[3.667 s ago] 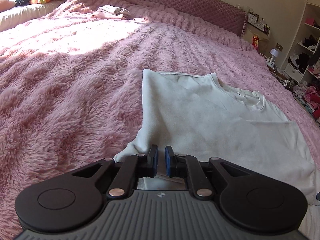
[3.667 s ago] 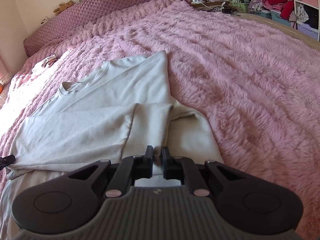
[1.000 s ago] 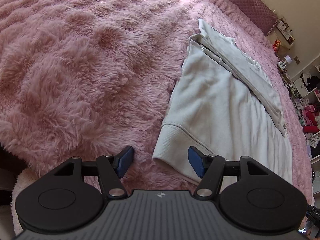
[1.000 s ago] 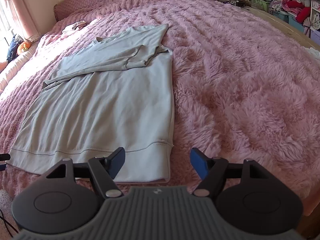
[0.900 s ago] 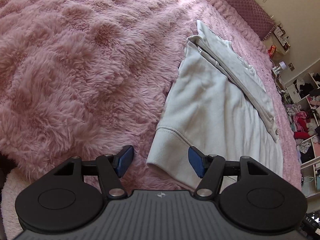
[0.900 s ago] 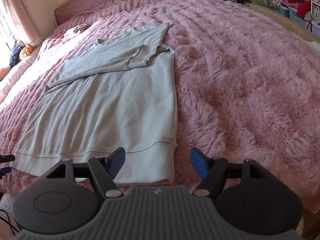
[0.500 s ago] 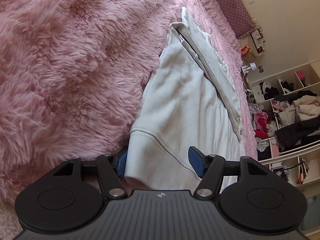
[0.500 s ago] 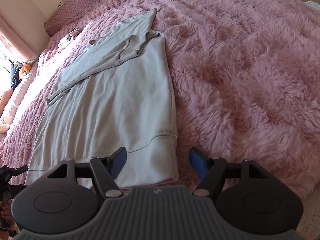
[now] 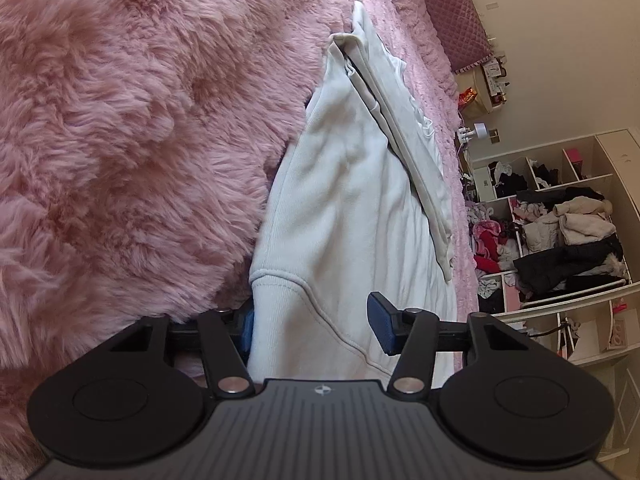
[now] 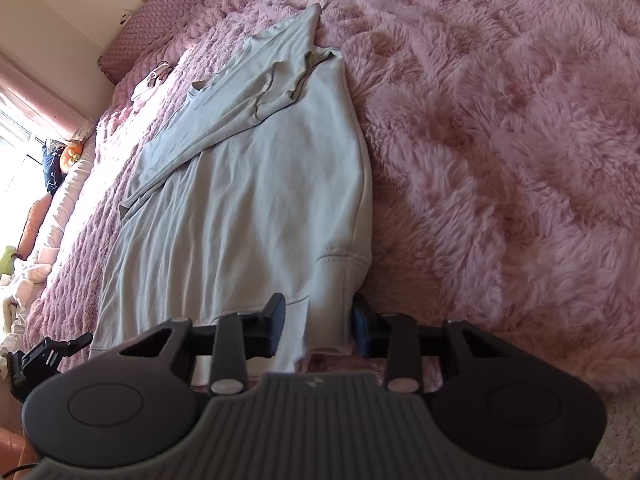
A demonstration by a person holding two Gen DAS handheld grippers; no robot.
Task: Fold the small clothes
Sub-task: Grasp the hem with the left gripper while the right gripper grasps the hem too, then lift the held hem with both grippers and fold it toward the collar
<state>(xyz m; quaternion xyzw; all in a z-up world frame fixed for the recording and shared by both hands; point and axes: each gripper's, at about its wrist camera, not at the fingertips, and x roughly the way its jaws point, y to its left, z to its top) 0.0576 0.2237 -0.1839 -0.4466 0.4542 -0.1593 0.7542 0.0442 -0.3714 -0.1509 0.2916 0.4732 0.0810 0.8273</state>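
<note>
One pale sweatshirt [image 9: 352, 208], laid flat on a bed under a shaggy pink blanket [image 9: 120, 120], both sleeves folded across the chest. Long axis running from the ribbed hem at the near edge of the bed to the collar, which points toward the quilted mauve headboard [image 10: 168, 4]. Two grippers at the hem, one at each corner: left gripper [image 9: 316, 322] with jaws wide open astride the hem corner on its side, right gripper [image 10: 318, 324] likewise open around the opposite corner, cloth between the pads but not pinched. One small white garment [image 10: 150, 80] near the headboard. Beyond the bed, open white shelves [image 9: 560, 216] heaped with clothes; pillows [image 10: 52, 160] by a sunlit window.
</note>
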